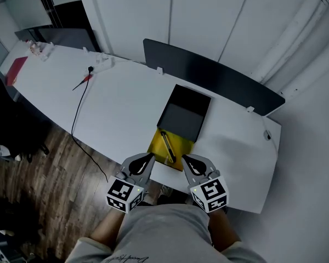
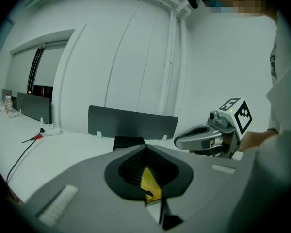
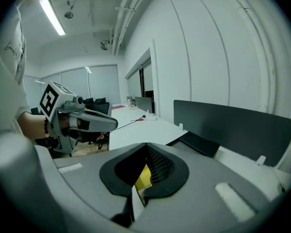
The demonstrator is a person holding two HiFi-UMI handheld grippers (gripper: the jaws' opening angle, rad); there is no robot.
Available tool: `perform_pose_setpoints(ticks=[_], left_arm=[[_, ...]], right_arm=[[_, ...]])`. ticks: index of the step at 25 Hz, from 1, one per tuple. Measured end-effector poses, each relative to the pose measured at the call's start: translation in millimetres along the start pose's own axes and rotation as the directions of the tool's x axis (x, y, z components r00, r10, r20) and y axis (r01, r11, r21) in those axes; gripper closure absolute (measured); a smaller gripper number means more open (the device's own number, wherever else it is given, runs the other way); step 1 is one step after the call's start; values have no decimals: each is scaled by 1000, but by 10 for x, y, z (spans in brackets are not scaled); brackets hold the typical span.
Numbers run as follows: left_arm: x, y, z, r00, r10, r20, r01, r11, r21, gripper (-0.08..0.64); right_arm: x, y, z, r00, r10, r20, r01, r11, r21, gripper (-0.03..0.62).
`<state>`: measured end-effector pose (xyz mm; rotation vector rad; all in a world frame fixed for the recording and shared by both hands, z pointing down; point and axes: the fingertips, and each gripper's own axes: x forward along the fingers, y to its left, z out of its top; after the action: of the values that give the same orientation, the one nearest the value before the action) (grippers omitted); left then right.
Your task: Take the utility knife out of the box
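Presently closed on nothing, left gripper [image 1: 149,157] and right gripper [image 1: 185,158] alike; might shove yellow tray [image 1: 182,144] and utility knife [image 1: 168,147] off table's [image 1: 126,103] near edge.

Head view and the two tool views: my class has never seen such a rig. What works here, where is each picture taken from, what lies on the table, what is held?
No robot: a person holds a two-jaw tool in each hand, left tool and right tool. One camera looks down from the head; one rides on each tool. On the white table lie a black box, a yellow tray bearing the utility knife, and a cable. Both tools are shut, holding nothing.
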<state>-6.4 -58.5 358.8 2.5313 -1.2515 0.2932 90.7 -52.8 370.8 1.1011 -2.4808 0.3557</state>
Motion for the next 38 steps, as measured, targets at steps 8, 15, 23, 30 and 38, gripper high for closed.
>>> perform_pose_setpoints(ticks=[8, 15, 23, 30, 38], left_arm=[[129, 54, 31, 1000, 7, -22, -6, 1000, 5, 558], [217, 163, 36, 999, -27, -47, 27, 1000, 12, 558], [321, 348, 50, 994, -81, -75, 84, 996, 35, 558], [418, 493, -10, 988, -121, -101, 124, 992, 32, 558], [523, 630, -198, 979, -145, -145, 149, 989, 16, 558]], right_arm=[[91, -128, -12, 1000, 10, -11, -10, 1000, 20, 577], [196, -162, -27, 999, -10, -44, 12, 999, 34, 578], [343, -183, 12, 996, -59, -73, 63, 997, 50, 577], [490, -215, -52, 988, -92, -122, 100, 993, 60, 577], [653, -340, -189, 977, -107, -183, 123, 989, 77, 577]])
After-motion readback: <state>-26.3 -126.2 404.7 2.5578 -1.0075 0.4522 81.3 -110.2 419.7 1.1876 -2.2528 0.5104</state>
